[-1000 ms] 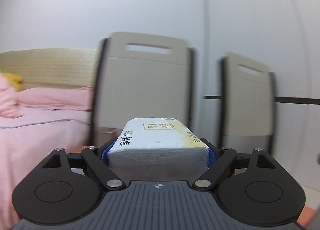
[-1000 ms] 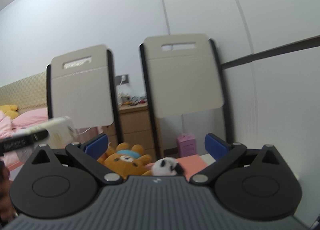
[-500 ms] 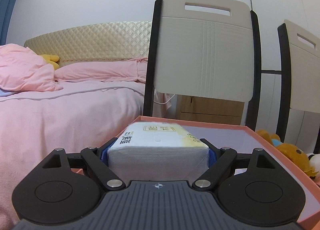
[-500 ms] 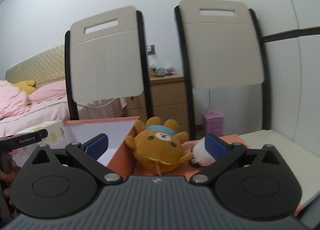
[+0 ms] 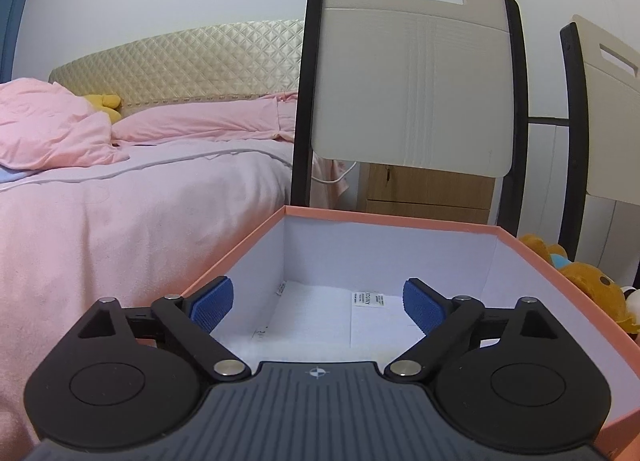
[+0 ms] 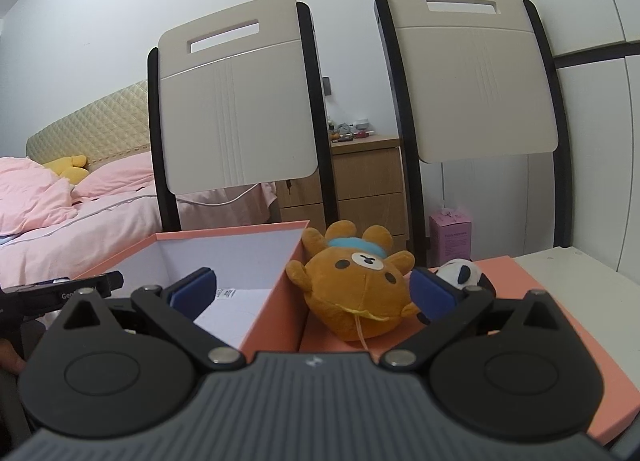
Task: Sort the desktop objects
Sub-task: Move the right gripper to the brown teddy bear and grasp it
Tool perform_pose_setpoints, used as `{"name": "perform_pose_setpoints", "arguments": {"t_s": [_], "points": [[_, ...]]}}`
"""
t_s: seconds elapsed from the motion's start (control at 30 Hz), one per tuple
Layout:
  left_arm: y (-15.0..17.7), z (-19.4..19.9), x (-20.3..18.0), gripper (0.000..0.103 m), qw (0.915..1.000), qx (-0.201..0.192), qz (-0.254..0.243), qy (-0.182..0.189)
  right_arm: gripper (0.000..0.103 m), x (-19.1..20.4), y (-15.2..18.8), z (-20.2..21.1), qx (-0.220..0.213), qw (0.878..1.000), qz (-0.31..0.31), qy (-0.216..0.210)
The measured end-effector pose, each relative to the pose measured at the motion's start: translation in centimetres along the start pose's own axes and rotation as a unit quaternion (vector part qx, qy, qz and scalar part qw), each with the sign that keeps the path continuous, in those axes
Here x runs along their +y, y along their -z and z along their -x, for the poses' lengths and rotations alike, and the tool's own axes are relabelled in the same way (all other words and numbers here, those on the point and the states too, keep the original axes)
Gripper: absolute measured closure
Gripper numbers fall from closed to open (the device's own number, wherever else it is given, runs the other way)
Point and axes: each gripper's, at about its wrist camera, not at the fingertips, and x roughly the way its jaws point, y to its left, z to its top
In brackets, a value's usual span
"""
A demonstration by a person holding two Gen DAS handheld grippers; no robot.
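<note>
My left gripper point(image 5: 318, 303) is open and empty over the open salmon-pink box point(image 5: 384, 219). The white tissue pack point(image 5: 320, 317) lies on the box floor below the fingers. My right gripper point(image 6: 314, 291) is open and empty, just in front of a brown plush bear point(image 6: 356, 281) lying on the box's pink lid point(image 6: 532, 325) to the right of the box point(image 6: 232, 235). A small panda plush point(image 6: 460, 273) lies behind the right finger. The bear also shows at the right edge of the left wrist view point(image 5: 584, 277).
Two beige chairs point(image 6: 236, 101) point(image 6: 472, 73) stand behind the table. A bed with pink bedding point(image 5: 120, 181) is to the left. A wooden nightstand point(image 6: 360, 177) and a small pink box point(image 6: 450, 237) are behind. The white tabletop point(image 6: 580, 277) extends right.
My left gripper lowered the tissue pack into the pink box, opened and let it go. My right gripper came down and closer to the plush bear.
</note>
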Motion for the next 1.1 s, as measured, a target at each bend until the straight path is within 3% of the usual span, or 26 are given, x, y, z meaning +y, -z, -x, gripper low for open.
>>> {"name": "perform_pose_setpoints", "arguments": {"t_s": [0.17,0.5,0.63,0.87,1.1], "points": [[-0.2,1.8,-0.1,0.000,0.9997,-0.015,-0.004,0.016,0.000,-0.2,0.0,0.6,-0.005,1.000,0.003,0.003],[1.0,5.5,1.2,0.000,0.9991,-0.031,-0.001,0.029,0.000,0.4,0.4,0.4,-0.012,1.000,0.007,-0.001],[1.0,5.9,1.9,0.000,0.9983,-0.045,0.013,0.035,0.000,1.0,0.8,0.1,-0.036,0.999,0.009,-0.011],[1.0,6.0,2.3,0.000,0.9971,-0.057,0.025,0.043,0.000,2.1,1.5,-0.4,-0.087,0.995,0.030,0.027],[1.3,6.2,1.9,0.000,0.9975,-0.056,0.014,0.041,0.000,2.5,1.1,-1.7,-0.027,0.999,0.032,0.022]]}}
